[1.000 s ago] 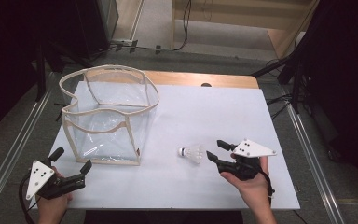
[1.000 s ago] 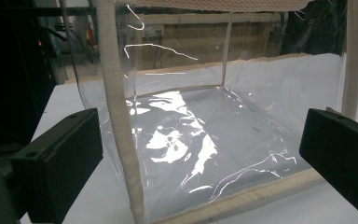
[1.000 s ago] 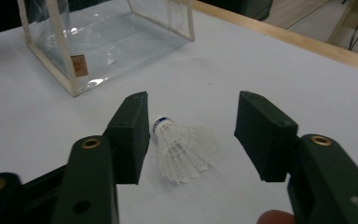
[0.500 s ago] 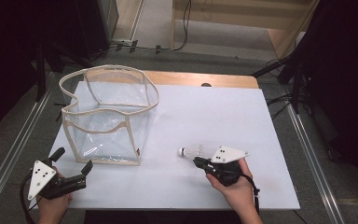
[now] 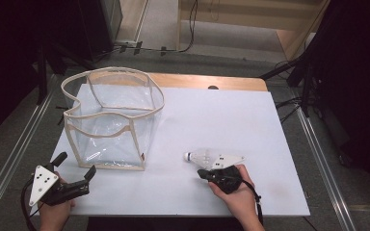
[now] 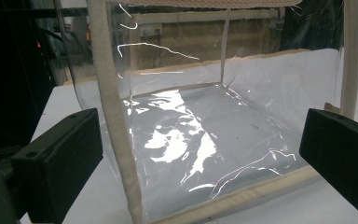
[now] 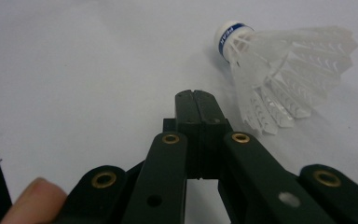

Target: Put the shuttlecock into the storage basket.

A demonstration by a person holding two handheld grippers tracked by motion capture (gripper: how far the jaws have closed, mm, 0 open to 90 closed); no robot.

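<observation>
One shuttlecock point(image 5: 196, 156) is lying on its side on the white table point(image 5: 221, 120), near the front edge, well apart from the one clear bag point(image 5: 111, 120) that is standing open at the left. Two grippers are showing in the high view. The right gripper point(image 5: 203, 174) is sitting just beside the shuttlecock; in the right gripper view its jaws are pressing together with nothing between them, and the shuttlecock point(image 7: 279, 60), white feathers and blue-banded cork, is lying just past the tips, to one side. The left gripper point(image 5: 74, 168) is resting at the front left, its jaws standing wide apart and facing the bag point(image 6: 205, 130), holding nothing.
</observation>
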